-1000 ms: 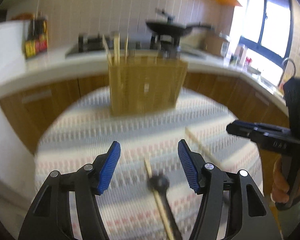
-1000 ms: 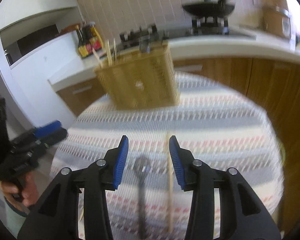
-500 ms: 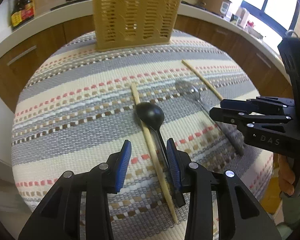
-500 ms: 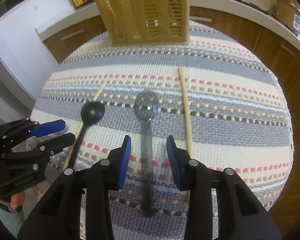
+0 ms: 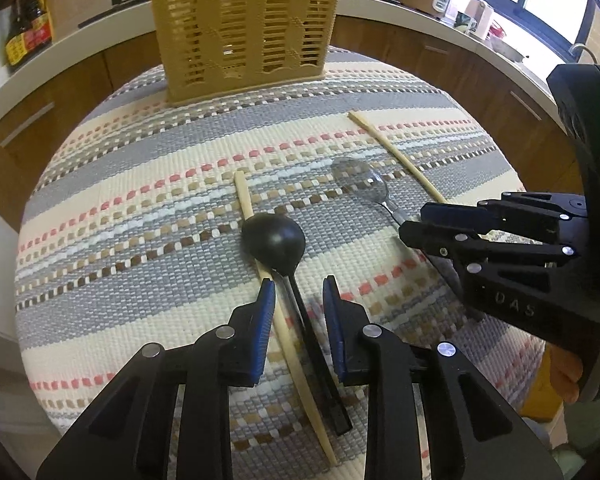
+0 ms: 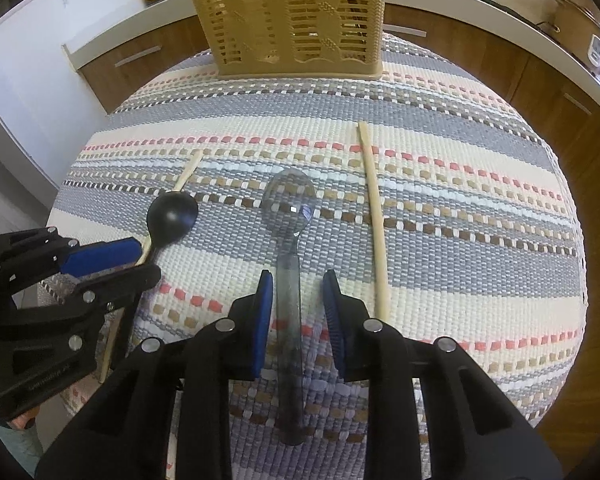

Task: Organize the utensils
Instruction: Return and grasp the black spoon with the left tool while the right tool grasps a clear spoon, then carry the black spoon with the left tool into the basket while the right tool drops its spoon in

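- On the striped woven mat [image 5: 140, 264], near its front edge, your left gripper [image 5: 299, 298] sits low with jaws apart, straddling both the black spoon [image 5: 274, 242] handle and the chopstick [image 5: 260, 264] lying against it.
- Your right gripper [image 6: 296, 292] is also parted, its blue pads either side of the clear spoon [image 6: 288, 208] handle, not visibly pressing on it.
- The yellow slatted utensil basket [image 5: 244, 28] stands at the far edge of the mat, well apart from all four loose pieces; a second chopstick [image 6: 374, 216] lies just right of the clear spoon.
- Risk on the left: closing here will likely trap chopstick and spoon handle together. Two thin rods between flat pads can roll, so one may slip out on the lift or skew.
- Risk on the right: the clear handle sits nearer the left pad than the right, so closing may nudge it sideways first; a smooth, thin handle could pivot with the bowl hanging down.
- The two grippers are near each other; lifting both at once toward one basket could make them collide.
- The soft mat gives, so pads pushed down may snag the weave.
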Demonstrator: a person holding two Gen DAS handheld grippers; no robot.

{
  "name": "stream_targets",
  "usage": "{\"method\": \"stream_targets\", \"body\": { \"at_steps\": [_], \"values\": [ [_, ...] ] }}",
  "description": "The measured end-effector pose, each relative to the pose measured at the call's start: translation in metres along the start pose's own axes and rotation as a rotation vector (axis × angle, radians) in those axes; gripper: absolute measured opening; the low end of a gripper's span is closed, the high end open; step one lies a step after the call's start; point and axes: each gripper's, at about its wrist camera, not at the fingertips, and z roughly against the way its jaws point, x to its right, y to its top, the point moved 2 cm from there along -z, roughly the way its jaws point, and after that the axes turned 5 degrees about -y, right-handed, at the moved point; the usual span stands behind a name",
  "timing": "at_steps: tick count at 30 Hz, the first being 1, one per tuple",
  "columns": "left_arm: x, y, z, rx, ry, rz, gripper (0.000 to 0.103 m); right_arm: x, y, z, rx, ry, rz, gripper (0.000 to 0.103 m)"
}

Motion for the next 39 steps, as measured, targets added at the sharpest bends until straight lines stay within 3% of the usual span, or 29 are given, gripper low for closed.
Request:
{"method": "stream_targets", "body": {
  "at_steps": [6, 13, 18, 20, 21, 22, 23, 25, 30, 34, 37, 39],
  "values": [
    [0.008, 0.000, -0.005, -0.029, -0.035, -0.011, 0.024, 0.003, 0.002, -0.001, 0.001, 0.019, 0.003, 0.023],
    [0.011, 0.006, -0.014, -0.041, 0.048, -0.030, 0.024, -0.002, -0.001, 0.002, 0.000, 0.004, 0.036, 0.023],
    [0.023, 0.012, -0.024, -0.072, 0.141, -0.096, 0.025, -0.008, -0.006, 0.004, 0.007, -0.026, 0.085, 0.010],
    [0.024, 0.012, -0.024, -0.076, 0.152, -0.090, 0.021, -0.007, -0.007, 0.005, 0.010, -0.018, 0.085, 0.010],
    [0.025, 0.013, -0.025, -0.072, 0.155, -0.086, 0.016, -0.006, -0.008, 0.006, 0.011, -0.012, 0.081, 0.010],
    [0.025, 0.013, -0.024, -0.069, 0.170, -0.088, 0.005, -0.005, -0.009, 0.007, 0.012, -0.003, 0.076, 0.010],
    [0.026, 0.013, -0.025, -0.063, 0.185, -0.093, 0.005, -0.004, -0.009, 0.008, 0.013, 0.008, 0.070, 0.010],
    [0.024, 0.009, -0.020, -0.042, 0.172, -0.083, 0.004, -0.001, -0.010, 0.010, 0.018, 0.025, 0.064, 0.010],
    [0.012, 0.009, 0.009, 0.069, 0.055, -0.010, 0.004, -0.002, -0.012, 0.015, 0.019, 0.011, 0.082, 0.010],
    [-0.009, 0.009, 0.027, 0.103, 0.067, 0.036, 0.005, -0.004, -0.008, 0.011, 0.002, 0.001, 0.086, 0.013],
    [-0.023, 0.007, 0.032, 0.107, 0.093, 0.064, 0.005, -0.007, 0.002, 0.007, -0.023, 0.009, 0.090, 0.031],
    [-0.033, 0.006, 0.035, 0.110, 0.101, 0.079, 0.005, -0.010, 0.011, 0.004, -0.035, -0.003, 0.105, 0.035]
  ]
}}
